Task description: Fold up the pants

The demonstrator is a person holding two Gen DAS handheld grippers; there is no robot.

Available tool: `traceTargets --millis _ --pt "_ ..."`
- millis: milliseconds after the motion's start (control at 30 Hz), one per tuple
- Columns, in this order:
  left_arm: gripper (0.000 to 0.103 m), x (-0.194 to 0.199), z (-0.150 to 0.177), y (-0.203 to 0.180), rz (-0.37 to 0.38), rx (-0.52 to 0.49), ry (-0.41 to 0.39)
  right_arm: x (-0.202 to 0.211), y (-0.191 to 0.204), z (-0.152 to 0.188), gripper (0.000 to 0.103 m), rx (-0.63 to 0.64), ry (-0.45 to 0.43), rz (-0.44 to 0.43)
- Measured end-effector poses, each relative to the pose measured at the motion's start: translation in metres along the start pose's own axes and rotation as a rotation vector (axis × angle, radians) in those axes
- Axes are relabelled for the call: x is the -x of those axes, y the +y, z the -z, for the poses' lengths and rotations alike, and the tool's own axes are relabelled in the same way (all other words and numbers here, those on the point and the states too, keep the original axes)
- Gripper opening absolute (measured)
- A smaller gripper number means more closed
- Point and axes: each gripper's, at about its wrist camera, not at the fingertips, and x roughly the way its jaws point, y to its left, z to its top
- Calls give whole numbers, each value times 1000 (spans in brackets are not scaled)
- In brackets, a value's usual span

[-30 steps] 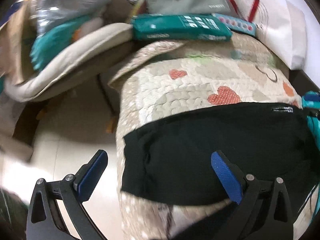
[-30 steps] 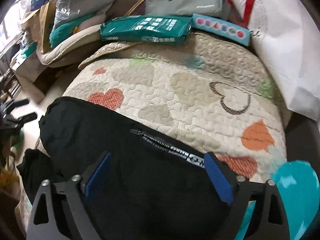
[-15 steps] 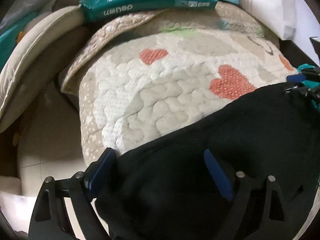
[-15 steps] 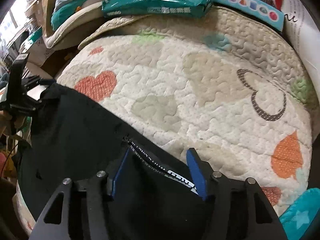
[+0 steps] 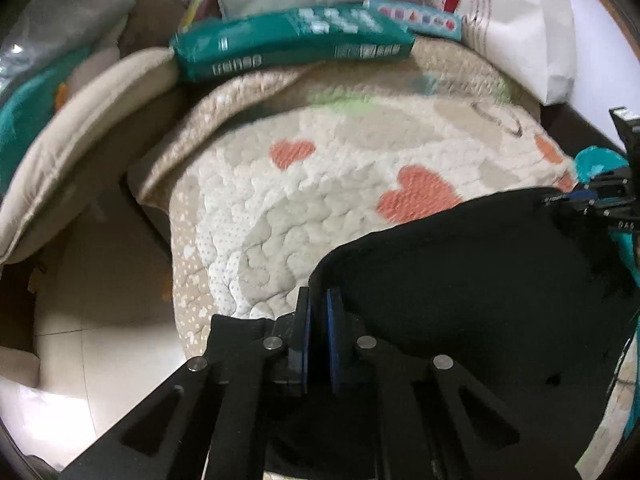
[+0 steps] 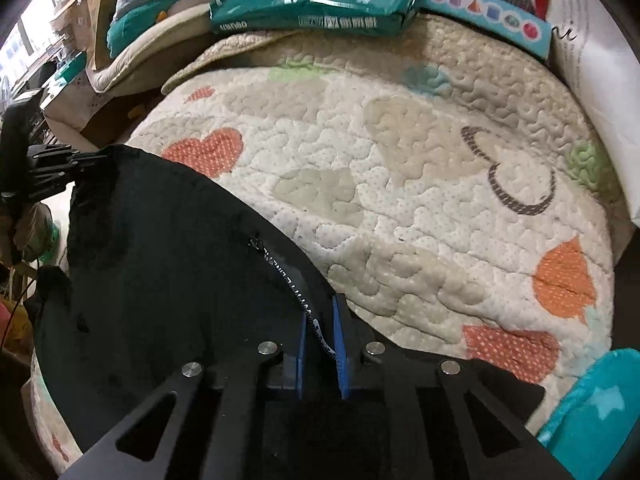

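Black pants (image 5: 460,292) lie on a quilted heart-print blanket (image 5: 320,184) over a cushion. My left gripper (image 5: 319,300) is shut on the pants' left corner edge. My right gripper (image 6: 320,316) is shut on the waistband with white lettering (image 6: 288,276) at the pants' (image 6: 168,272) right end. Each gripper shows in the other's view: the right one at the far right (image 5: 600,200), the left one at the far left (image 6: 60,160). The blanket (image 6: 400,160) fills the right wrist view beyond the pants.
A teal pack (image 5: 292,44) and a light-blue box (image 5: 416,22) lie at the blanket's far edge. A white bag (image 5: 512,32) stands at the right. A beige cushion (image 5: 72,152) and bare floor (image 5: 100,280) are at the left. A teal cloth (image 6: 592,400) lies by the right gripper.
Both grippers have closed from wide open onto the pants' upper edge, the left at its left corner, the right at the waistband. The left view has pulled back a little.
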Motion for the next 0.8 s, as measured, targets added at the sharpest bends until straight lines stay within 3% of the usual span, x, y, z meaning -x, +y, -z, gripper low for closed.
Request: traceTargets --millis 233,500,633,733,800 --pt "7 63 12 -15 0 23 -83 47 24 33 11 10 -12 48" --pt "7 131 82 -46 -18 64 -114 88 61 96 11 34 14 73" --pt "7 131 126 -53 -47 97 -47 87 87 135 11 60 85 71" --pt "8 118 156 -58 -89 113 51 73 106 161 11 96 163 83" --pt "10 110 179 -67 -155 82 129 66 117 175 11 116 204 80"
